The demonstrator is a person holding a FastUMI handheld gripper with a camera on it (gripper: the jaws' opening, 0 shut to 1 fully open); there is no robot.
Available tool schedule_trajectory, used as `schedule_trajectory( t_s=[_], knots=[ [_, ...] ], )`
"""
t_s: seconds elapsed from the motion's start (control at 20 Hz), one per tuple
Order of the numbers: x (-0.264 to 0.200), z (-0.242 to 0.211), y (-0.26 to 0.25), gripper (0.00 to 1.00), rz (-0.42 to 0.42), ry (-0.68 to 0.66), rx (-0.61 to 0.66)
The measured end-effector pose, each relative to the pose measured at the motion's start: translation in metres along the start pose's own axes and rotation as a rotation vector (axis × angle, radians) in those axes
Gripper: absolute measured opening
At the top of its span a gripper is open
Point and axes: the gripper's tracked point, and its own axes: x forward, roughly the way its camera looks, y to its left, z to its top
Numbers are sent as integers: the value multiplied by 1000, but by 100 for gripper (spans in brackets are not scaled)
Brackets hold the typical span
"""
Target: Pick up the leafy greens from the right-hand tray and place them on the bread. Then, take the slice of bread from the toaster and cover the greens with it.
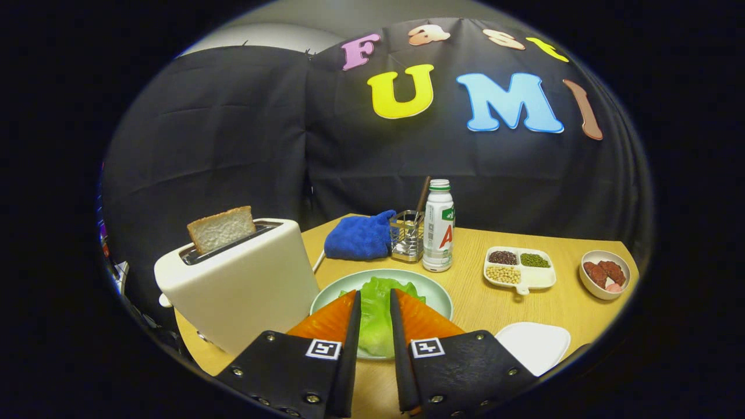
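Note:
My gripper (374, 293) hovers over a pale green plate (437, 291), its fingers close together and shut on the leafy greens (376, 326). The leaf fills the narrow gap between the fingers and spreads out just past their tips, over the plate. Whatever lies on the plate beneath the greens is hidden by the leaf and the fingers. To the left of the fingers stands a cream toaster (244, 285), with a slice of bread (221, 228) sticking up from its slot. A bare white tray (532, 346) sits just right of the fingers.
Beyond the plate stand a white bottle (438, 227), a wire utensil holder (407, 235) and a blue cloth (359, 237). To the right are a divided dish of beans and grains (518, 267) and a small bowl of reddish pieces (604, 273). The wooden table (489, 305) ends near the toaster.

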Motion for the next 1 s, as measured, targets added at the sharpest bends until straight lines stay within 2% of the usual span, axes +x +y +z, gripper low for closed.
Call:
schedule_trajectory(
  t_s=[0.5, 0.75, 1.0],
  knots=[
    [-45, 27, 108, 29, -51, -176, -8],
    [-36, 29, 177, 30, 7, -206, -43],
    [-15, 32, 199, 30, -14, -197, -28]
  ],
)
